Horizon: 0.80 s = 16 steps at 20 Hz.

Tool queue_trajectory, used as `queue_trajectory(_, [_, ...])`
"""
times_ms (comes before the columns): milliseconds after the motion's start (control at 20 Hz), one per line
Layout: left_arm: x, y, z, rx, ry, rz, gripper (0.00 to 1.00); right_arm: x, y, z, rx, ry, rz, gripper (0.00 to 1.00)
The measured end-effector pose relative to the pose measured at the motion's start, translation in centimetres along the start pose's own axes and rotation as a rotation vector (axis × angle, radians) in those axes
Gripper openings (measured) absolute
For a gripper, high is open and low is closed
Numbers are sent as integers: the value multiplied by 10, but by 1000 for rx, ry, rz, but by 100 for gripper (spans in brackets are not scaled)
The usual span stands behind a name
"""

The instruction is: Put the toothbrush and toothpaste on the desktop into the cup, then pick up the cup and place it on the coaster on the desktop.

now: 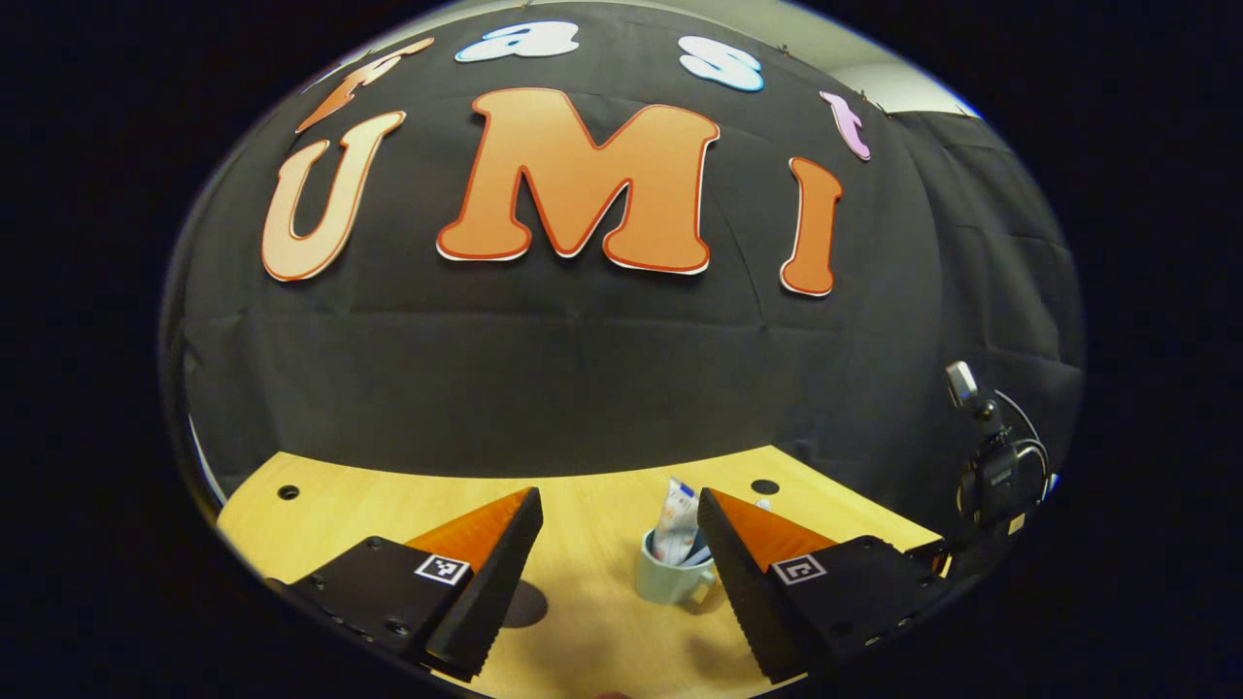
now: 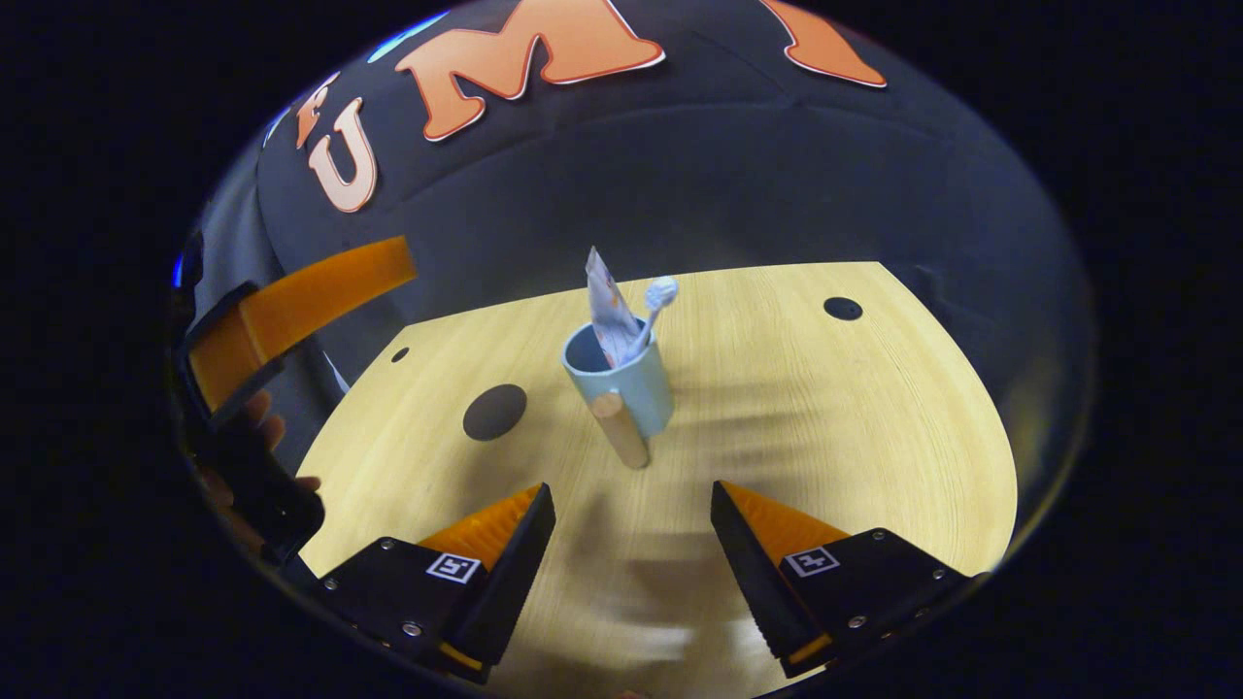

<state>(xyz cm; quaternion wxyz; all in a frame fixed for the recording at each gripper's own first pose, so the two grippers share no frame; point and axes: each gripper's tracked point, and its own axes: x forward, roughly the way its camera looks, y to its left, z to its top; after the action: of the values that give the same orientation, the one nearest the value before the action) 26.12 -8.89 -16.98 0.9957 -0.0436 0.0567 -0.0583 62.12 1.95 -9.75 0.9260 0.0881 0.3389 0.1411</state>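
Right gripper point(image 2: 631, 515) first: its two fingers stand wide apart, nothing between them, hanging low over the bare wood of the desk point(image 2: 825, 408). Straight ahead of that gap, a little way off, sits the cup point(image 2: 626, 383), upright, with its wooden handle point(image 2: 621, 437) pointing back towards the fingers. That looks like a deliberate line-up, because the handle is the obvious thing to take for the lift.

Inside the cup, the toothpaste point(image 2: 607, 311) tube stands on end, leaning against the rim, and the toothbrush point(image 2: 653, 309) pokes up beside it, head on top. So the loading part reads as done; what remains, I judge, is carrying the cup over.

And the target? The dark round coaster point(image 2: 493, 412) lies flat on the desk to the cup's left in the right gripper view, near it but not touching. The cup is not on it yet.

Over to the left gripper point(image 1: 621, 568): fingers released as well, spread wide and empty, held above the desk's near edge. In its own view the cup point(image 1: 670, 578) sits just inside the right-hand finger, with the coaster point(image 1: 526, 604) peeping out behind the left-hand finger. It seems parked clear, leaving the lift to the other hand.

One risk: a tall, top-heavy load could tip if the cup is gripped off-centre.
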Motion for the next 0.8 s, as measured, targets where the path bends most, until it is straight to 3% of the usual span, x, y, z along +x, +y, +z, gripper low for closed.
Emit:
queue_trajectory(350, [-64, 43, -16, 1, 161, 129, 96, 30, 5, 28, -43, 36, -38, 98])
queue_trajectory(800, [-133, 90, -62, 3, 404, 264, 97, 78, 2, 30, -71, 136, -82, 92])
